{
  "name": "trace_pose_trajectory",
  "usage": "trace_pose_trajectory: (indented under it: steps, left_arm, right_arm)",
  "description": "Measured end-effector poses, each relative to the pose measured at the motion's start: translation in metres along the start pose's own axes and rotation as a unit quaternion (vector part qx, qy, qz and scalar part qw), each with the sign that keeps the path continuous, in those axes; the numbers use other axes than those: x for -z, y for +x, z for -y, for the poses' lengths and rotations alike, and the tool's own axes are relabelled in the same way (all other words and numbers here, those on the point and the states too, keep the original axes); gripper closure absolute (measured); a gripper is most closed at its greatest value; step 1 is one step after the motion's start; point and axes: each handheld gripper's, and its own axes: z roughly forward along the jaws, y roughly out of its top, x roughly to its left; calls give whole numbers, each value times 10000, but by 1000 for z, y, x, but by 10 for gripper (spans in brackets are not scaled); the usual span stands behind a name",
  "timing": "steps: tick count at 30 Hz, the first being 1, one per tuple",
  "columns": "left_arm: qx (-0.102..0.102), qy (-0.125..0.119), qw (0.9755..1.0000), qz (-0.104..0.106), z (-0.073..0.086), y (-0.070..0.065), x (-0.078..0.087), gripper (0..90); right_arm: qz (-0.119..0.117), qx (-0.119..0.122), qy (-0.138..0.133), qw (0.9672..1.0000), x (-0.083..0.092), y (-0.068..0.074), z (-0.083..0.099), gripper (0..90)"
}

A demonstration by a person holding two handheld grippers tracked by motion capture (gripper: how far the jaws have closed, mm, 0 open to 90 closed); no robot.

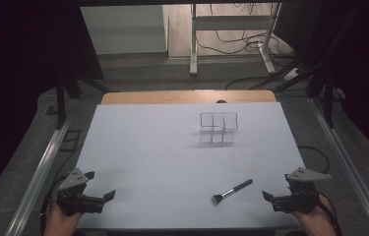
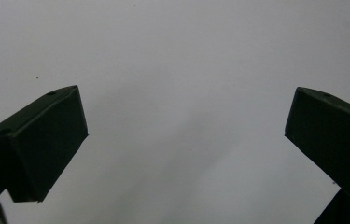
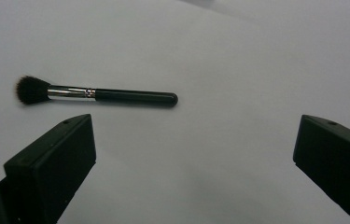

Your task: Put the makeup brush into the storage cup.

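A slim makeup brush with a glossy black handle, a silver ferrule and a dark fluffy head (image 1: 232,191) lies flat on the white table top (image 1: 162,162), toward the near right part of it. Its bristles point toward the near edge and its handle slants away to the right. The right gripper (image 1: 272,197) rests at the near right corner, just beside the brush and apart from it, with its jaws spread wide and nothing between them. In the right gripper view the brush (image 3: 99,94) lies crosswise just beyond the jaws. The left gripper (image 1: 99,186) sits at the near left corner, well apart from the brush, also gaping wide and empty over bare table.

Farther back, right of centre, stands a clear plastic organiser with open compartments (image 1: 218,129), which looks like the place the brush is meant for.

The brush looks very light and stiff along the handle, soft only at the head. The lacquered handle is likely slippery and, being round, may roll away under a sideways nudge. I'd take it across the middle of the black handle, near the ferrule, and leave the bristles alone.
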Motion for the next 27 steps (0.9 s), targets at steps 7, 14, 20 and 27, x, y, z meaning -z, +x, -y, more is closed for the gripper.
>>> trace_pose_trajectory:
  steps: [7, 14, 20, 27]
  left_arm:
    - [73, -107, 9999, -12, 1, 3, 1, 0]
    - [55, -70, 9999, -48, 0, 3, 1, 0]
    - [37, -41, 10000, -46, 1, 3, 0, 0]
    - [21, -26, 10000, -64, 1, 2, 0, 0]
  right_arm:
    - [6, 89, 132, 9999, -3, 2, 0, 0]
    - [4, 119, 200, 9997, -5, 3, 0, 0]
    - [-12, 157, 240, 9996, -6, 3, 0, 0]
    - [12, 183, 269, 9995, -6, 4, -1, 0]
